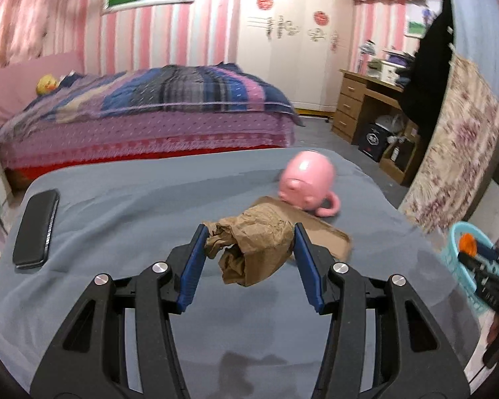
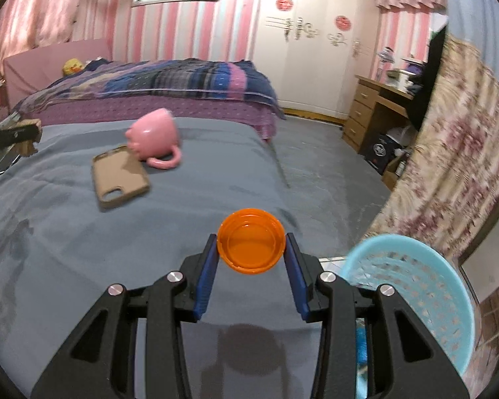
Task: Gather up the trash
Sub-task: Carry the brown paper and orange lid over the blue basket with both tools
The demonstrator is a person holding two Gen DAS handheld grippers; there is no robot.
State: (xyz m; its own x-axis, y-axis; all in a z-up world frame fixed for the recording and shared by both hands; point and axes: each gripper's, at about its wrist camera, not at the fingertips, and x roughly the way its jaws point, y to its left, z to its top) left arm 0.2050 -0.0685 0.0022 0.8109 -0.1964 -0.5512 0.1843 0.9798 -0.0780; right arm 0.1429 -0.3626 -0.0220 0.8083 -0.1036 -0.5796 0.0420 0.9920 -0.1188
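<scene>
My left gripper is shut on a crumpled brown paper wad, held above the grey table cloth. My right gripper is shut on an orange plastic lid, hollow side toward the camera, just left of a light blue mesh basket. From the left wrist view the basket shows at the right edge with the orange lid and the right gripper over it.
An upturned pink pig mug and a tan phone case lie on the cloth. A black phone rests at the left. A bed, a white wardrobe, a wooden desk and a floral-covered piece surround the table.
</scene>
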